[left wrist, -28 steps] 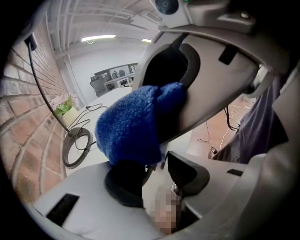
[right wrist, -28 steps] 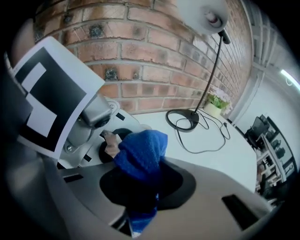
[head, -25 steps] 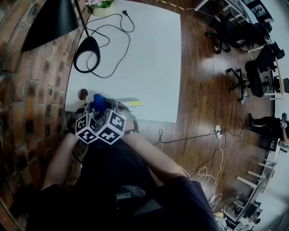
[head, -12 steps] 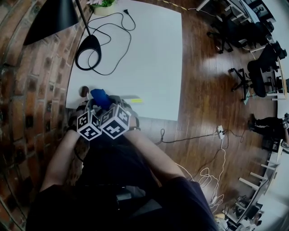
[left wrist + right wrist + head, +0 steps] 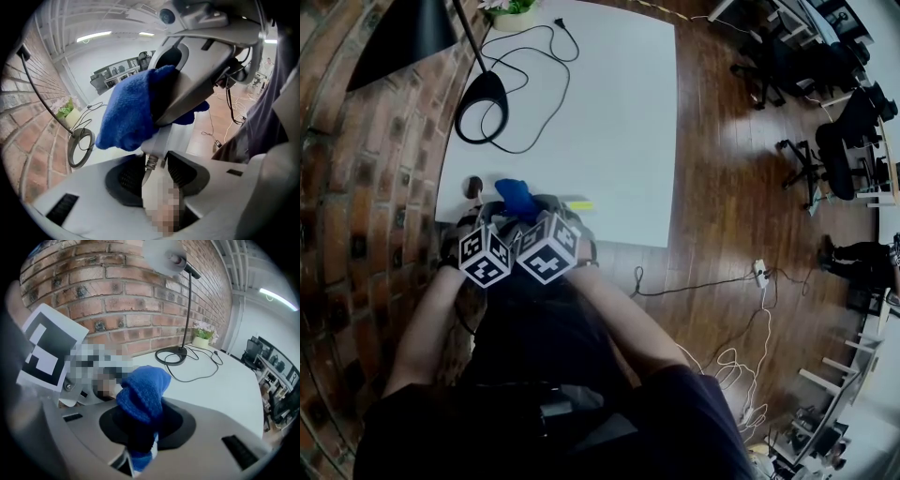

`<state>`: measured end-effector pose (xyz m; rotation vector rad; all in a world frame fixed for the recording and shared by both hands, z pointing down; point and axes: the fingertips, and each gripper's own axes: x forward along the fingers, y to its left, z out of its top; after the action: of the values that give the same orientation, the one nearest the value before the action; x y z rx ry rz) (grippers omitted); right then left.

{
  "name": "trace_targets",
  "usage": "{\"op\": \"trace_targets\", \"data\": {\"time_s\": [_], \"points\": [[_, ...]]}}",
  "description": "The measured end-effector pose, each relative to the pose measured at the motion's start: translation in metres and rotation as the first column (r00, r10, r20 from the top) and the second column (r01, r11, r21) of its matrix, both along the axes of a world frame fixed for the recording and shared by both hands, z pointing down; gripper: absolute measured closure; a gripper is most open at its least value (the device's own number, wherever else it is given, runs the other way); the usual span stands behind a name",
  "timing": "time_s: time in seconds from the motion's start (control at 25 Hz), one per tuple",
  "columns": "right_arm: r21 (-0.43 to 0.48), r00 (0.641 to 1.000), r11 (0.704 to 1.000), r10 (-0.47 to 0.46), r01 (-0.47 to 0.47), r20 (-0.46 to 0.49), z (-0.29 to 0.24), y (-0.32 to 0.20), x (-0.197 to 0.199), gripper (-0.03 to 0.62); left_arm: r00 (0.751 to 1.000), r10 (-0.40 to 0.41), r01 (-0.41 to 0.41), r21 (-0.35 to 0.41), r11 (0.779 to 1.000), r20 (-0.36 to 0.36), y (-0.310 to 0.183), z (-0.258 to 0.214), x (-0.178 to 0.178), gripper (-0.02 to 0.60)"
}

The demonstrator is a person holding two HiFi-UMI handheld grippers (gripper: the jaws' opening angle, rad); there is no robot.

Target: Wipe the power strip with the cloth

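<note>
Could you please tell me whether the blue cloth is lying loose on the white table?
No, the blue cloth is pinched between the jaws of the right tongs.

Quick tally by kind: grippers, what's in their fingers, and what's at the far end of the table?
Grippers: 2, left gripper and right gripper
Blue cloth: 1
Power strip: 1
Desk lamp: 1
Potted plant: 1
Total: 6
</note>
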<state>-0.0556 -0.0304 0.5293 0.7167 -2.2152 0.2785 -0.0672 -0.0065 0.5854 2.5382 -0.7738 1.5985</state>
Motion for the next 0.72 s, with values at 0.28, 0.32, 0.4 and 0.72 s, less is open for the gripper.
{"op": "trace_targets", "data": {"time_s": [0.28,0.32,0.4,0.72], "points": [[0.002,0.998,0.998,0.055,-0.055,0.012,0.0,-0.002,0.027,0.517,1.0,0.006,-0.006,-0.003,1.0,0.014,0.0,0.002,0.0,0.416],[0.003,0.998,0.998,0.066,-0.067,0.017,0.0,-0.003,0.032,0.517,1.0,0.007,-0.007,-0.003,1.0,0.016,0.0,0.002,0.0,0.417],[0.012,0.996,0.996,0.086,-0.086,0.02,0.0,-0.004,0.042,0.517,1.0,0.007,-0.007,-0.005,1.0,0.019,0.0,0.003,-0.001,0.417],[0.051,0.988,0.987,0.153,-0.154,0.021,0.001,-0.006,0.081,0.517,0.999,-0.003,0.003,-0.02,1.0,0.032,0.0,0.004,-0.001,0.417]]}}
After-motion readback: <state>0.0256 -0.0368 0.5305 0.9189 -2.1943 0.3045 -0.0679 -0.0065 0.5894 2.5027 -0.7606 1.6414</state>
